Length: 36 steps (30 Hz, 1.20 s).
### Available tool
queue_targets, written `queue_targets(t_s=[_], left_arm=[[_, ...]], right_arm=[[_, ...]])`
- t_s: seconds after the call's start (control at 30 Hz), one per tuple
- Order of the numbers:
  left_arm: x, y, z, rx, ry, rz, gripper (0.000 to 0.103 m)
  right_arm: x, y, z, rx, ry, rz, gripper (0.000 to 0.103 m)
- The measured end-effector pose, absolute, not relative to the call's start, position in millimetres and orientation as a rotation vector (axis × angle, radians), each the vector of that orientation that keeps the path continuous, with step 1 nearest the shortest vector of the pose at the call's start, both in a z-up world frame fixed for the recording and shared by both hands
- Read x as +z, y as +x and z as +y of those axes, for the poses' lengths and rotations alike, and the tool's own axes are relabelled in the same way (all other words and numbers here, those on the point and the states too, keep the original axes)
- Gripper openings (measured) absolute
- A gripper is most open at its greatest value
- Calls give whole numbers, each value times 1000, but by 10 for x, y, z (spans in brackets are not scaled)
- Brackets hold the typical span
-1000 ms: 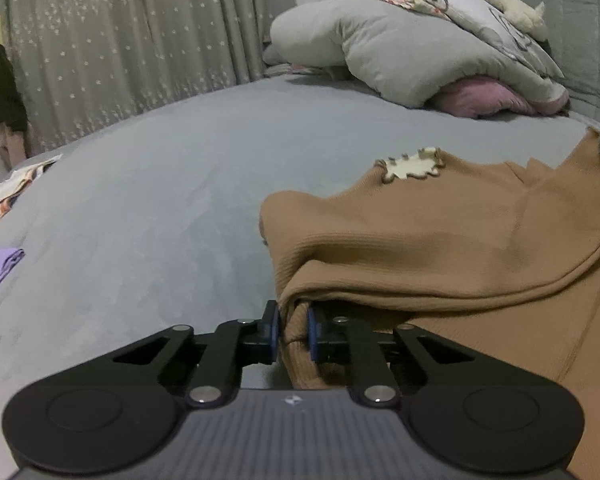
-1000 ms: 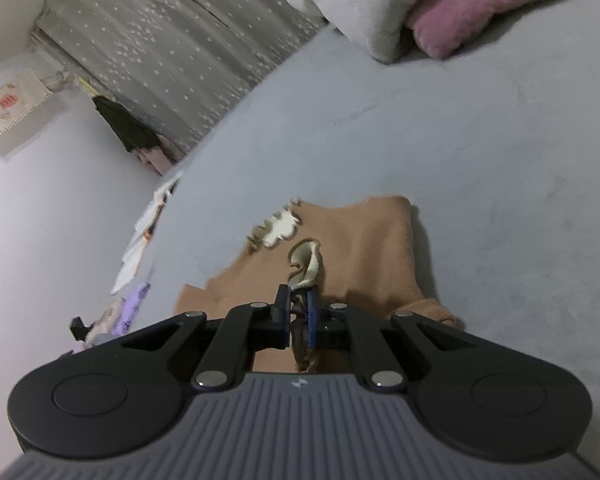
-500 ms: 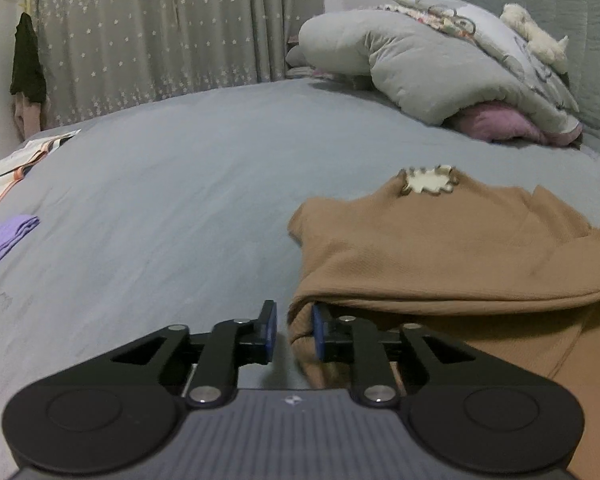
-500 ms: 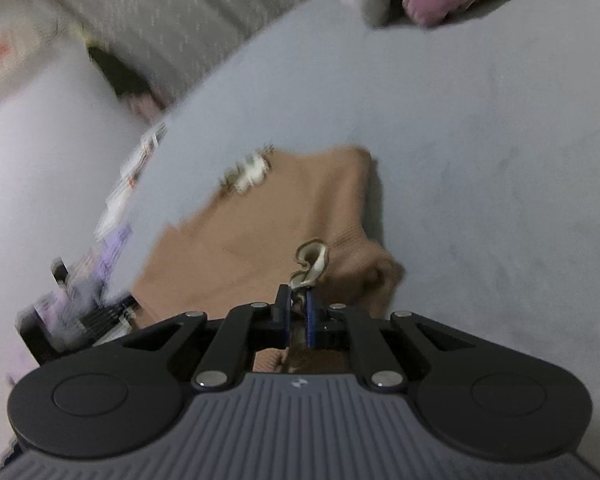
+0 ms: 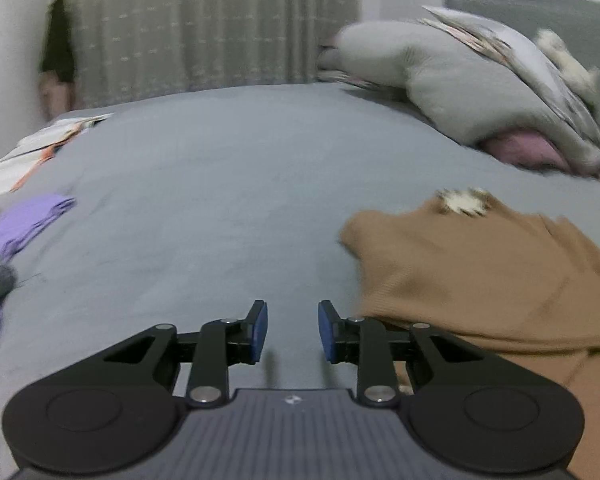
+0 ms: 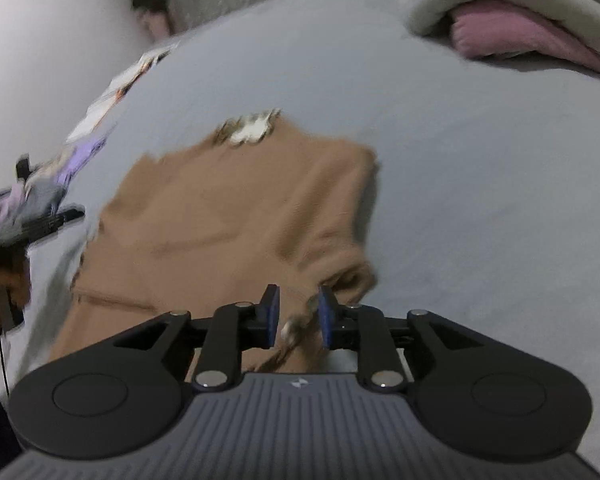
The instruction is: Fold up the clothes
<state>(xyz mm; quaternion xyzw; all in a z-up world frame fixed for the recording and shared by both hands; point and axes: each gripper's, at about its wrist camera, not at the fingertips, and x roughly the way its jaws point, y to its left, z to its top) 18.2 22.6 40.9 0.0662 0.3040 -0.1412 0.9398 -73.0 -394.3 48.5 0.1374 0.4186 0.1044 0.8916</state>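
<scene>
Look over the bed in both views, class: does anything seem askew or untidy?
Yes. The brown sweater lies only partly folded on the grey bed, its near edge bunched and rumpled. Both claws have just opened and let it go. Purple clothes also sit crumpled at the bed's edge.

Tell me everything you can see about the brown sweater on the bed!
The brown sweater looks like soft ribbed knit. It lies folded on the grey bedsheet, with a cream patch at its far edge and a thicker fold along the near side. The pictures are blurry, so small details are lost. The left gripper is open beside it, over bare sheet. The right gripper has just been opening; a pale scrap of the sweater sits between its pads, no longer pinched.
</scene>
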Motion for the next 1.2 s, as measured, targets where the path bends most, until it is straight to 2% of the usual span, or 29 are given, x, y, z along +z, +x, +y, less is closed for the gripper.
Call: queue_targets(t_s=[0.07, 0.13, 0.17, 0.33, 0.5, 0.57, 0.63, 0.67, 0.7, 0.73, 0.8, 0.87, 1.0, 1.2], left_arm=[[397, 165, 92, -319, 165, 612, 28], [399, 152, 2, -347, 177, 602, 29], [400, 146, -14, -367, 171, 602, 29], [298, 104, -99, -390, 230, 635, 32], [240, 138, -19, -395, 209, 644, 34], [203, 155, -10, -398, 207, 647, 34], [175, 153, -7, -401, 209, 647, 34], [163, 149, 6, -406, 211, 646, 34], [152, 158, 26, -406, 203, 653, 34], [136, 177, 62, -404, 187, 669, 34], [108, 210, 131, -401, 156, 698, 34], [107, 214, 176, -400, 132, 710, 34], [120, 203, 192, -377, 105, 734, 34], [158, 200, 226, -337, 61, 763, 34]], right_arm=[[544, -674, -3890, 208, 264, 829, 45], [574, -608, -3780, 232, 248, 801, 84], [573, -561, -3694, 261, 240, 787, 91], [554, -213, -3236, 424, 249, 726, 93], [547, 549, -2786, 531, 355, 724, 92], [554, 944, -2423, 586, 340, 765, 89], [543, 1241, -2106, 625, 321, 815, 73], [504, 1408, -1903, 635, 289, 851, 70], [476, 1497, -1764, 637, 258, 877, 62], [426, 1542, -1655, 625, 208, 904, 44], [247, 1625, -1424, 614, 94, 972, 19], [224, 1576, -1388, 623, 72, 967, 6], [373, 1328, -1803, 603, 243, 872, 6], [141, 1190, -2161, 547, 404, 910, 7]])
